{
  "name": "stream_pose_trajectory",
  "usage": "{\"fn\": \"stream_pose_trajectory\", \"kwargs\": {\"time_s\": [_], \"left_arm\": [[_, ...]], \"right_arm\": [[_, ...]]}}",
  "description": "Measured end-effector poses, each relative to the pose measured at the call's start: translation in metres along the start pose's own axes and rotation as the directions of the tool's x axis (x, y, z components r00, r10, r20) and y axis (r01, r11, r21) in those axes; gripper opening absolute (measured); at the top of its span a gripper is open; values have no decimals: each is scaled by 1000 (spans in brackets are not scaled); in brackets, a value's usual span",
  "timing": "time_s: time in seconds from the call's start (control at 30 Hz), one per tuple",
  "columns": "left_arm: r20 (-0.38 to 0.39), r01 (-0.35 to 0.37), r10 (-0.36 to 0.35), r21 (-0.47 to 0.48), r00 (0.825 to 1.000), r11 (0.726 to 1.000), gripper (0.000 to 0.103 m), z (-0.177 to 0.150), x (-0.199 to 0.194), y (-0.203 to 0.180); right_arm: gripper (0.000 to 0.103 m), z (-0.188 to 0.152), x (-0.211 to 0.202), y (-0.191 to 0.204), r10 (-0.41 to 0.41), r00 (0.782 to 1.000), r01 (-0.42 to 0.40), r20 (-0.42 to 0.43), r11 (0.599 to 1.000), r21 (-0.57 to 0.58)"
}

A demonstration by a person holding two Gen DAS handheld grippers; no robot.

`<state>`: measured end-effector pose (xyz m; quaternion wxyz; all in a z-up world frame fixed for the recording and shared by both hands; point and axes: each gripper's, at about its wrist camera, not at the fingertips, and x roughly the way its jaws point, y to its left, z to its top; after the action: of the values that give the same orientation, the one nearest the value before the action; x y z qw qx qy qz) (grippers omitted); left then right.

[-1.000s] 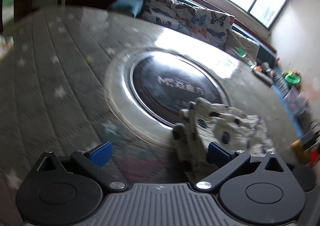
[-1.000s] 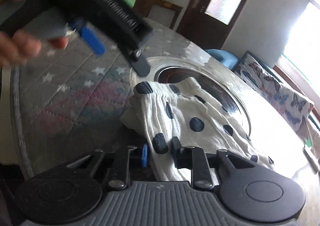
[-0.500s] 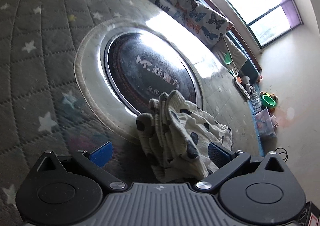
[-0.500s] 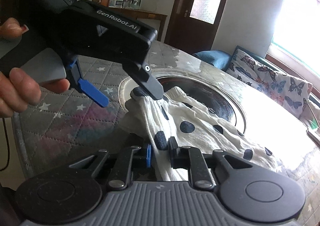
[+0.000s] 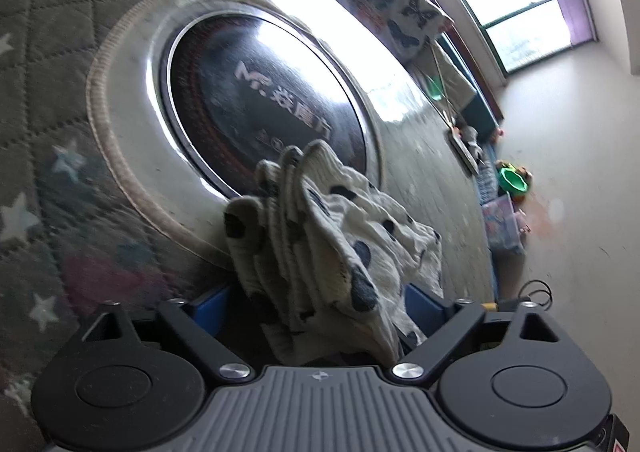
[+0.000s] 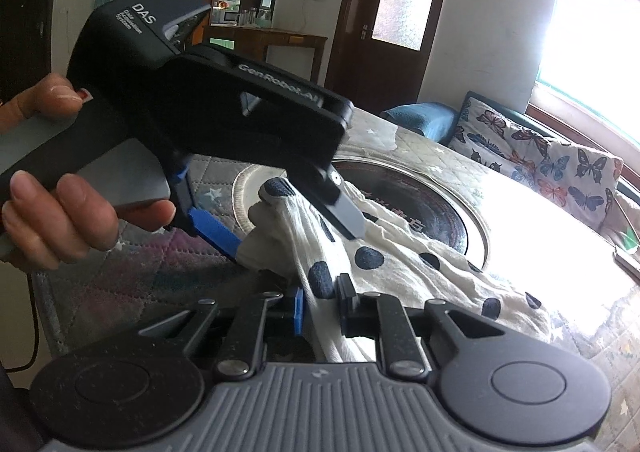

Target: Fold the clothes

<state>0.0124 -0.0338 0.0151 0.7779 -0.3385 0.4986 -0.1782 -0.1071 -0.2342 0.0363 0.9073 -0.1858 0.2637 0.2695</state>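
Note:
A white garment with dark polka dots point(image 6: 404, 256) lies bunched on the round table by the inset hotplate. My right gripper point(image 6: 320, 306) is shut on a fold of the garment at its near edge. My left gripper point(image 5: 316, 306) is open, its blue pads on either side of the gathered, ribbed end of the garment point(image 5: 320, 236). In the right wrist view the left gripper point(image 6: 288, 228) comes in from the upper left, its fingers straddling the bunched end without closing on it.
The table has a grey quilted star-patterned cover point(image 5: 36, 100) and a round black hotplate point(image 5: 264, 100) with a metal rim. A butterfly-print sofa point(image 6: 540, 160) stands behind the table under the window. Toys and a green bowl point(image 5: 514, 180) lie on the floor.
My left gripper has moved down and in, from beside the garment to straddling its bunched end. The right gripper has kept its hold and lifted the cloth slightly.

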Motion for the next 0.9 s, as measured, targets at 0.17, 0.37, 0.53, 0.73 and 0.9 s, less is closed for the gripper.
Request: {"fn": "stream_pose_trajectory", "kwargs": {"time_s": [0.17,0.37,0.53,0.73,0.9], "left_arm": [[-12,6,-6,4,1000,1000,61,0,2,1],[-12,0,0,4,1000,1000,43,0,0,2],[-2,-11,11,18,1000,1000,38,-3,-1,-1],[6,-28,27,49,1000,998,34,-4,-2,-9],[5,-23,23,70,1000,997,34,-5,0,-18]], "right_arm": [[15,0,1,2,1,1000,-1,-2,1000,-9],[15,-1,2,5,-1,1000,1,-8,1000,-26],[18,-3,3,7,-8,1000,7,-10,999,-33],[25,-6,1,12,-20,1000,19,-6,997,-71],[38,-7,1,19,-25,1000,26,9,992,-120]]}}
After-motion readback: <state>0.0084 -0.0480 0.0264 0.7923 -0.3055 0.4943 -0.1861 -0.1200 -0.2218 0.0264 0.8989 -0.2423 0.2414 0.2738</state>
